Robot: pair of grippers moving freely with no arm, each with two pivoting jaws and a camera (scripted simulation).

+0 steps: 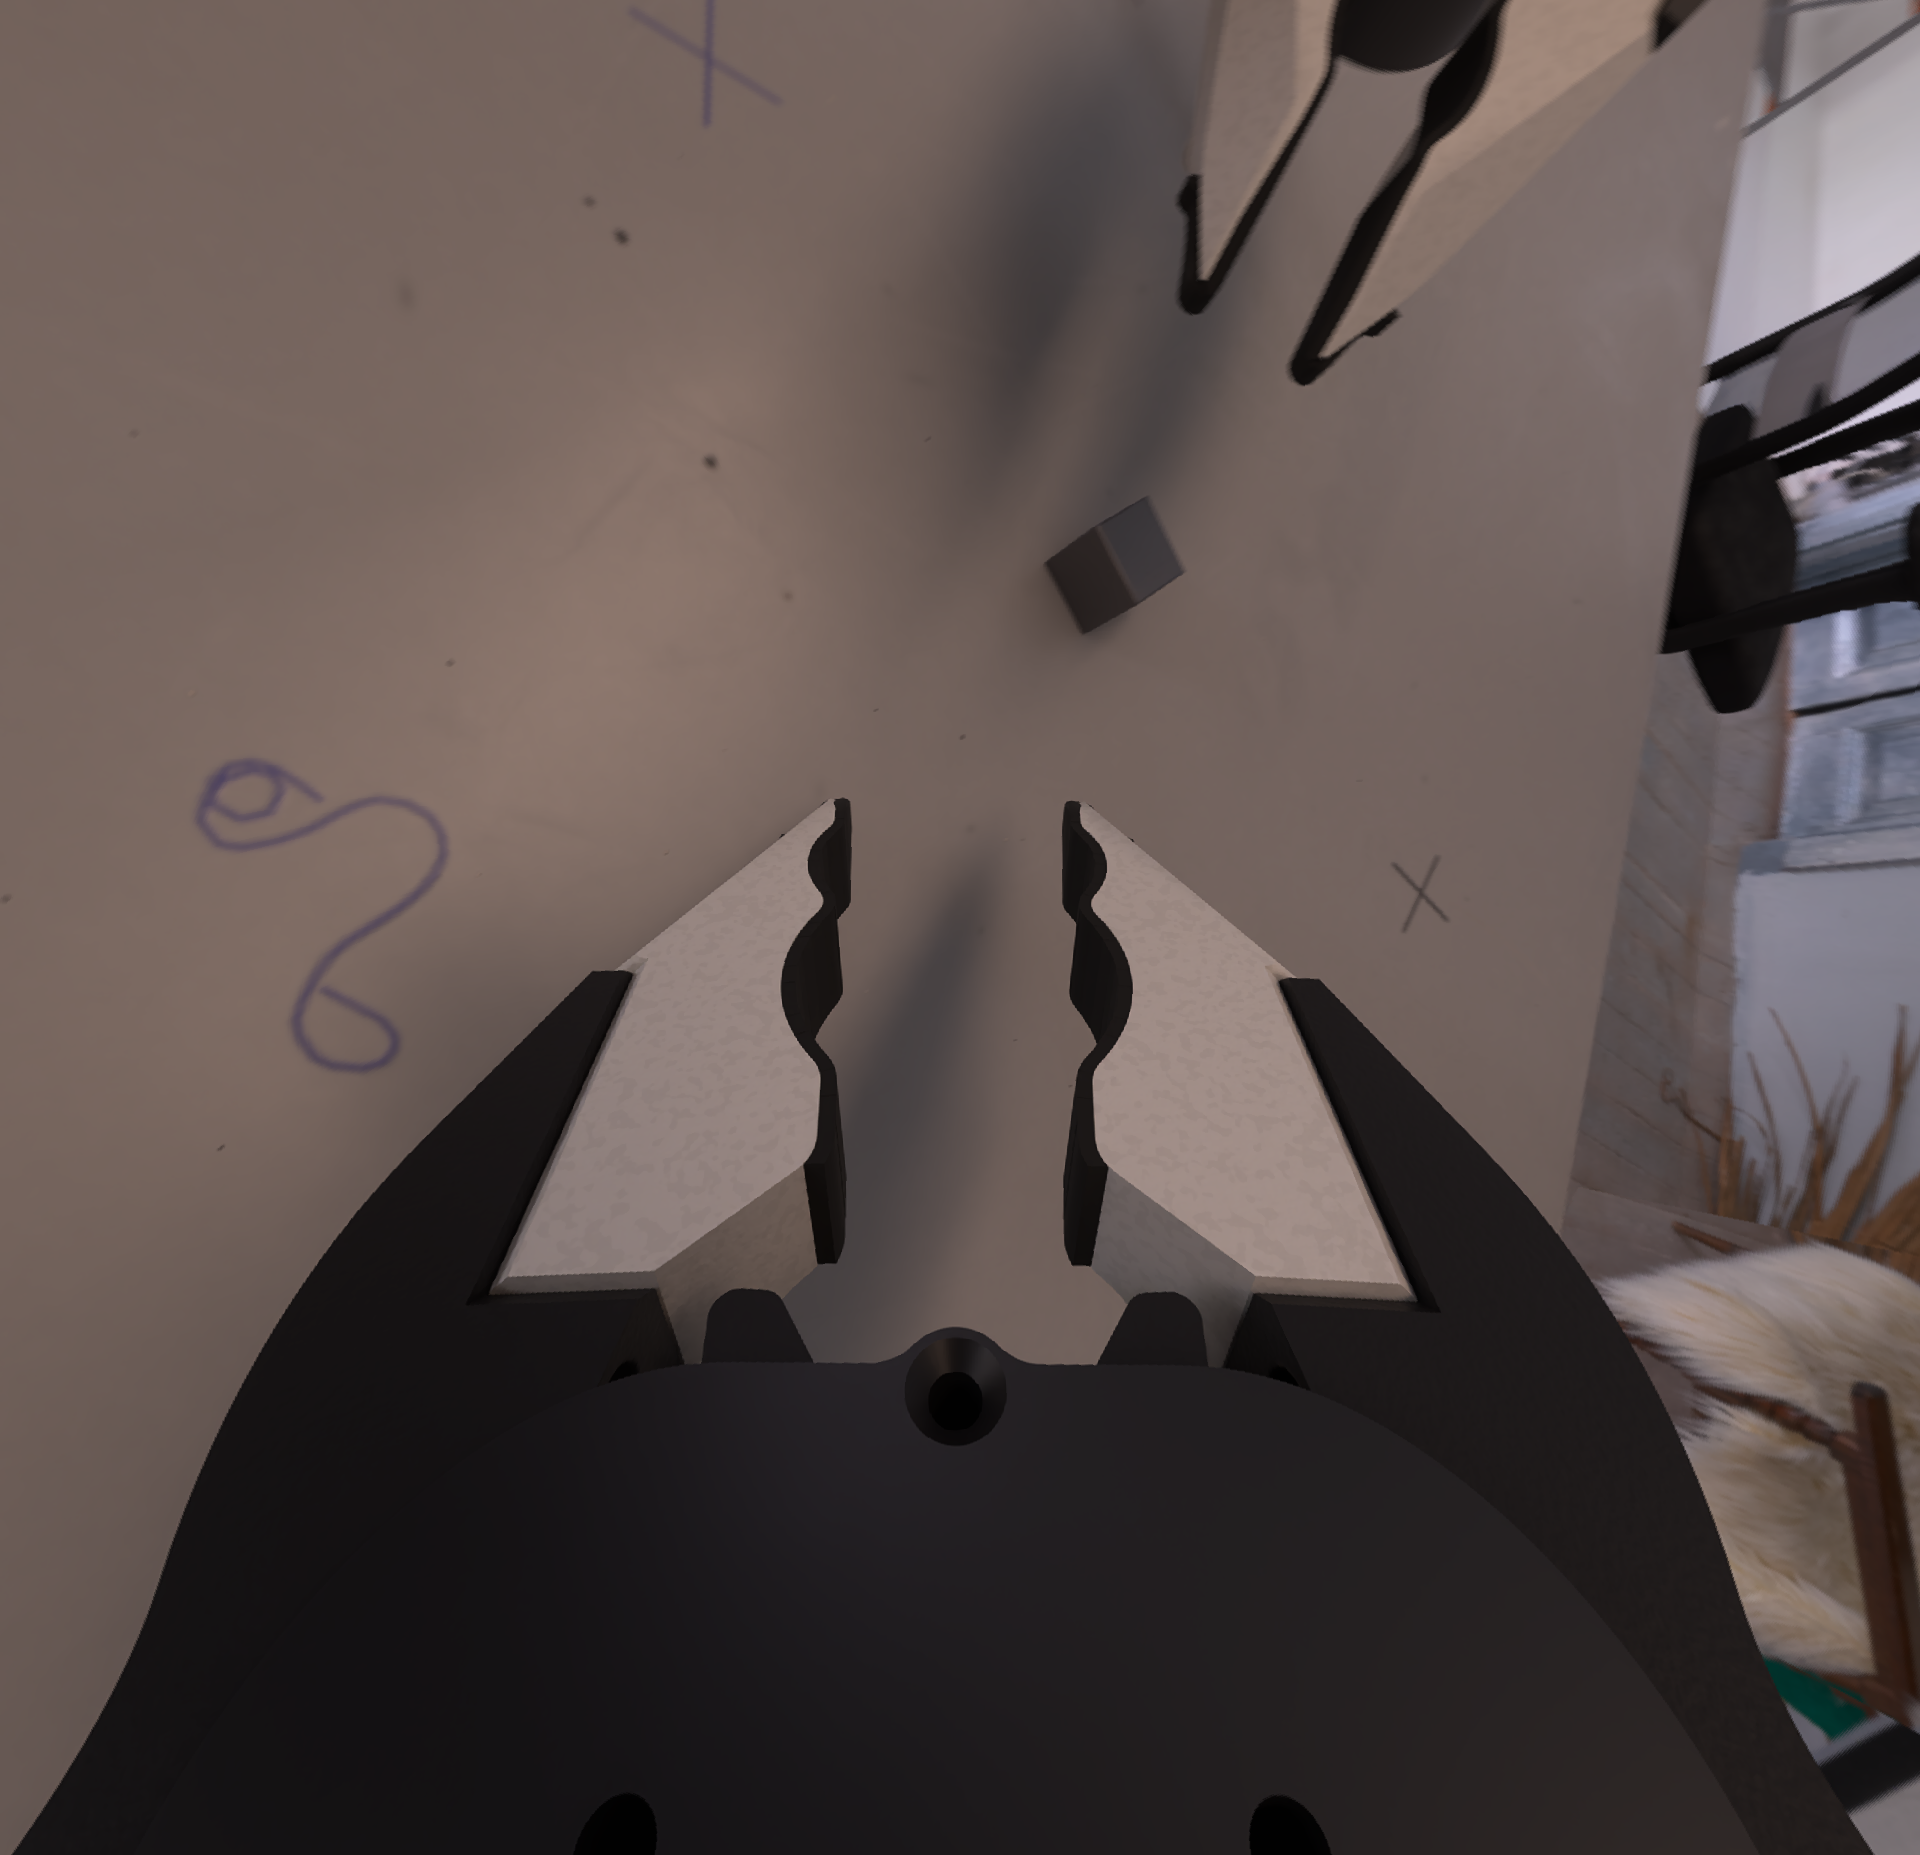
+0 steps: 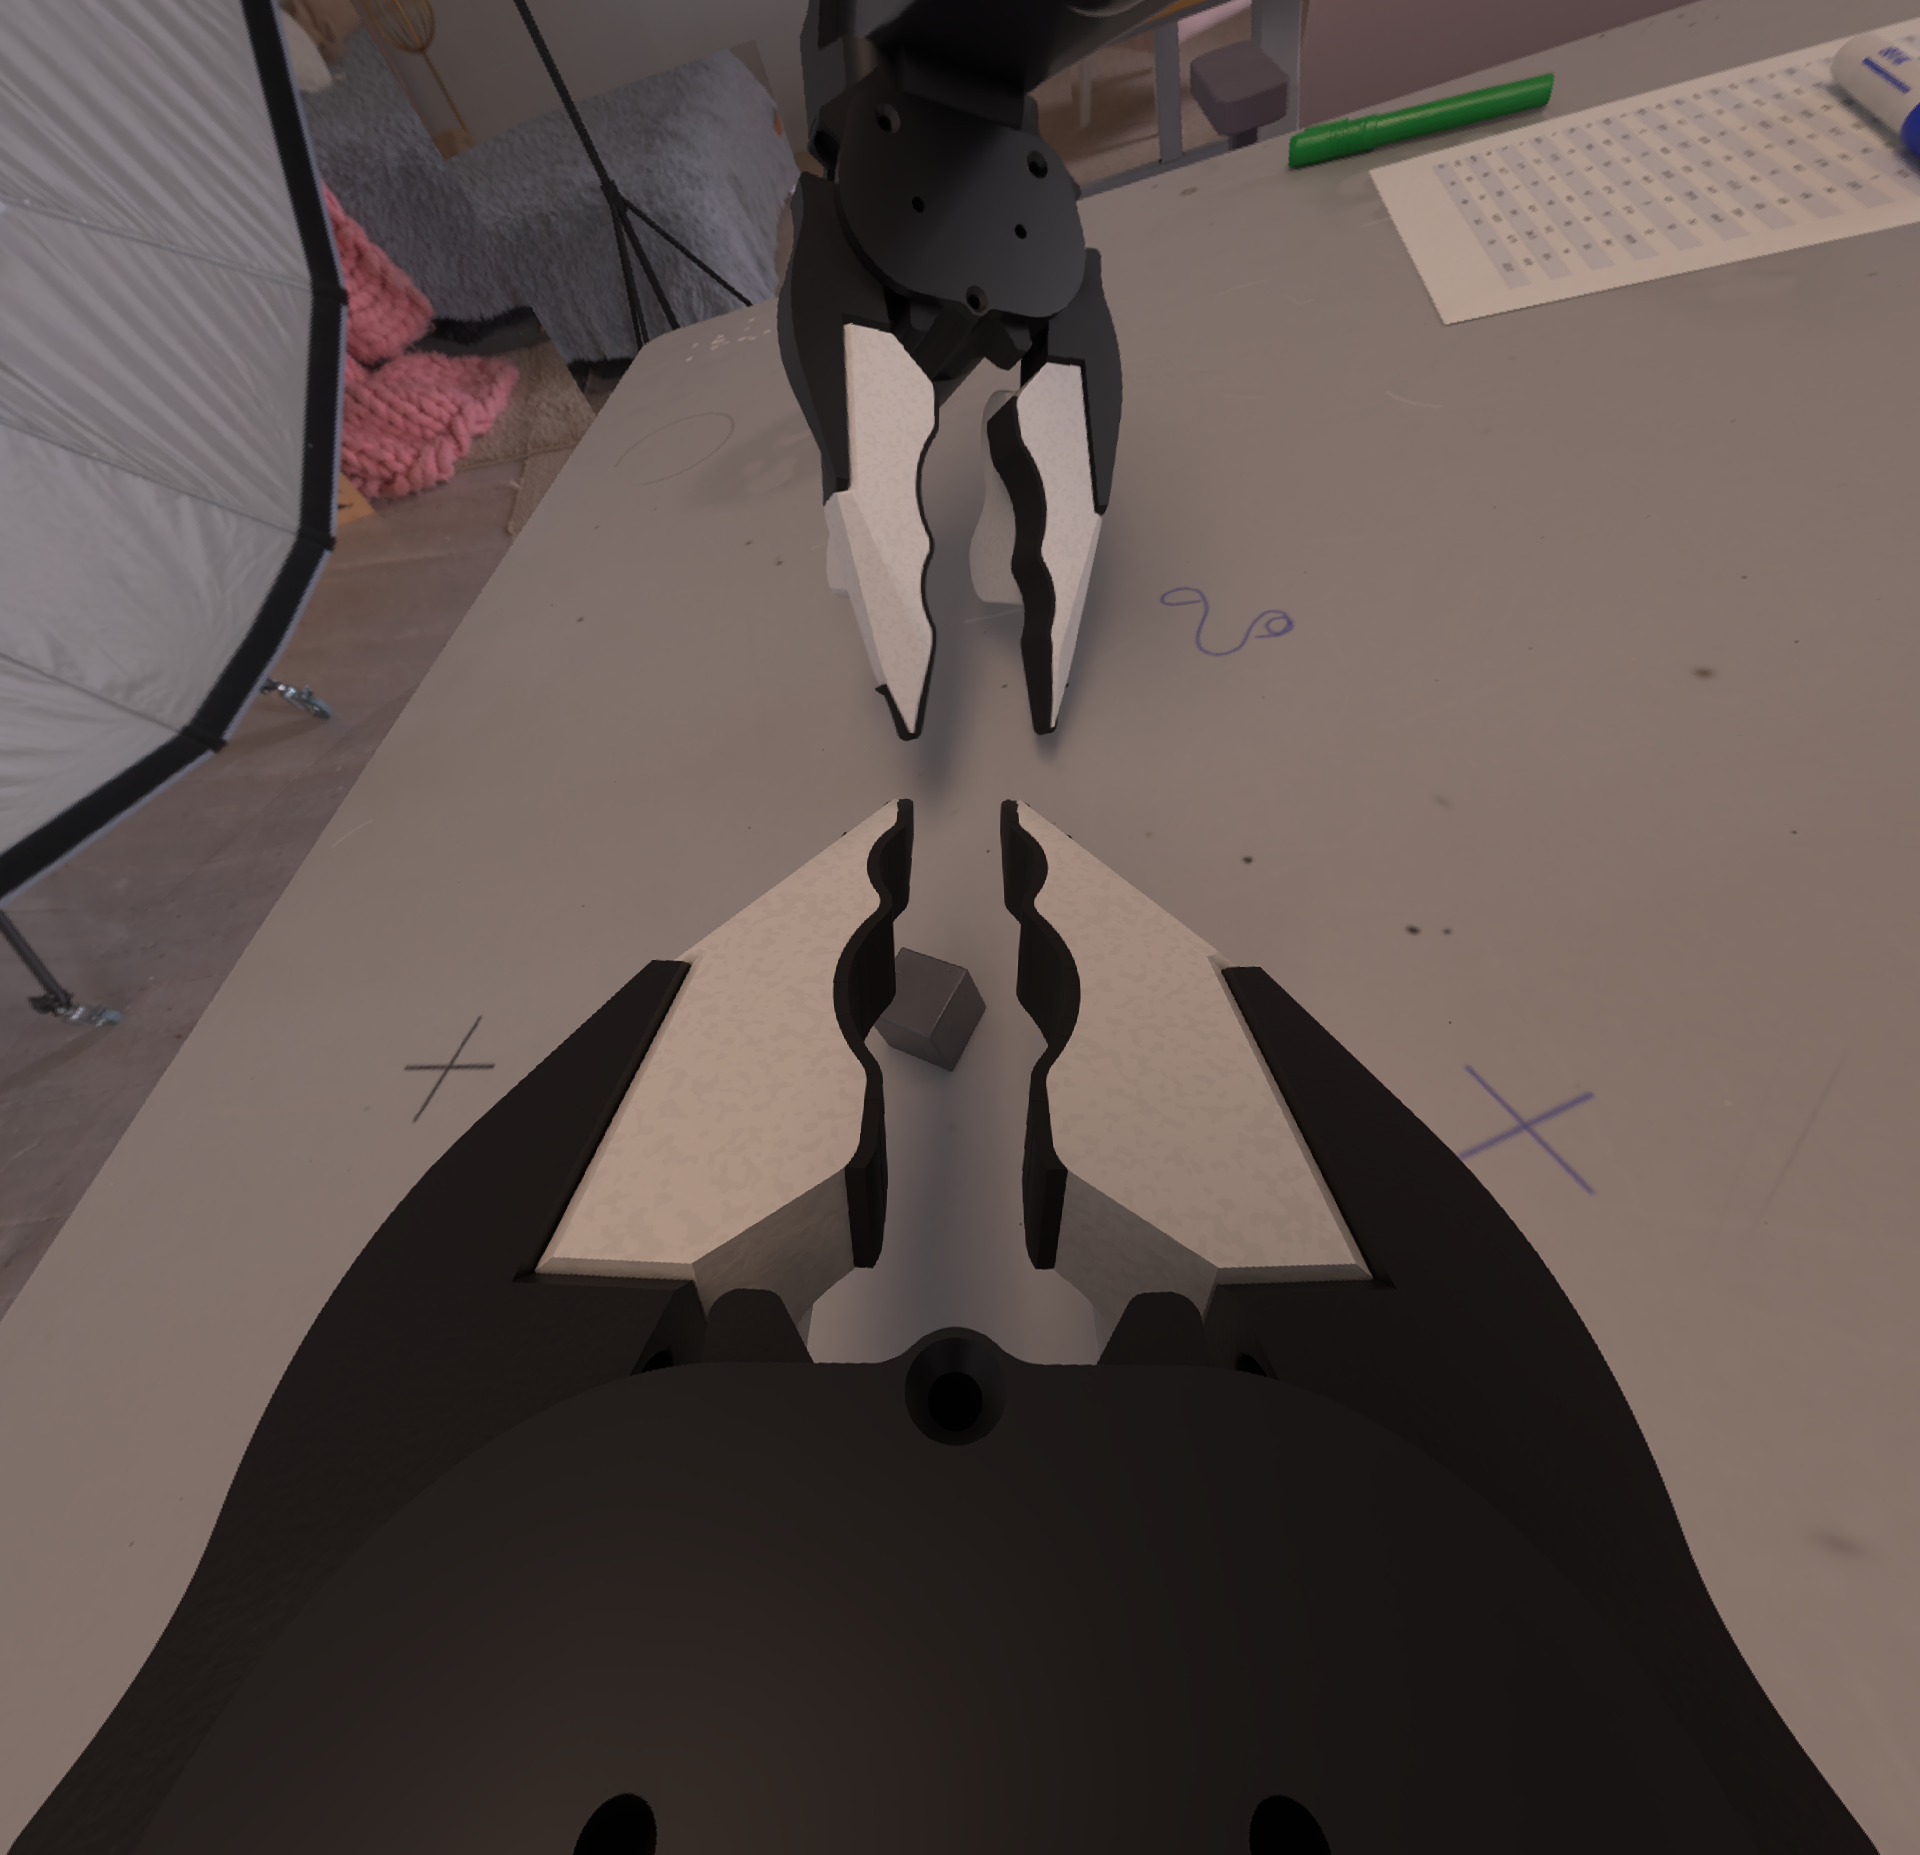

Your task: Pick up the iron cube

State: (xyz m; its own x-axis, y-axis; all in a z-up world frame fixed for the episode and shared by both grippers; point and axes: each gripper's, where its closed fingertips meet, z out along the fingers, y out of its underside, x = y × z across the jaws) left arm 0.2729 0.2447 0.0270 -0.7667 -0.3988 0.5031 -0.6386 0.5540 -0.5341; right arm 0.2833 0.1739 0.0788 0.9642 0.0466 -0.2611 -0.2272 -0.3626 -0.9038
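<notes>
The iron cube [image 1: 1114,564] is small and dark grey and lies on the grey table [image 1: 468,558]. My left gripper [image 1: 956,818] is open and empty, with the cube ahead of its tips and slightly to the right. My right gripper [image 1: 1252,335] shows at the top right of the left wrist view, open and held above the table beyond the cube. In the right wrist view the cube [image 2: 930,1016] shows through the gap between the fingers of my right gripper [image 2: 956,813], close to the left finger and resting on the table. My left gripper [image 2: 975,727] points down opposite.
A green marker [image 2: 1418,120], a printed sheet [image 2: 1662,184] and a white and blue marker [image 2: 1881,70] lie at the table's far right. A softbox [image 2: 135,403] stands beyond the left table edge. Pen crosses and a scribble [image 1: 322,901] mark the tabletop.
</notes>
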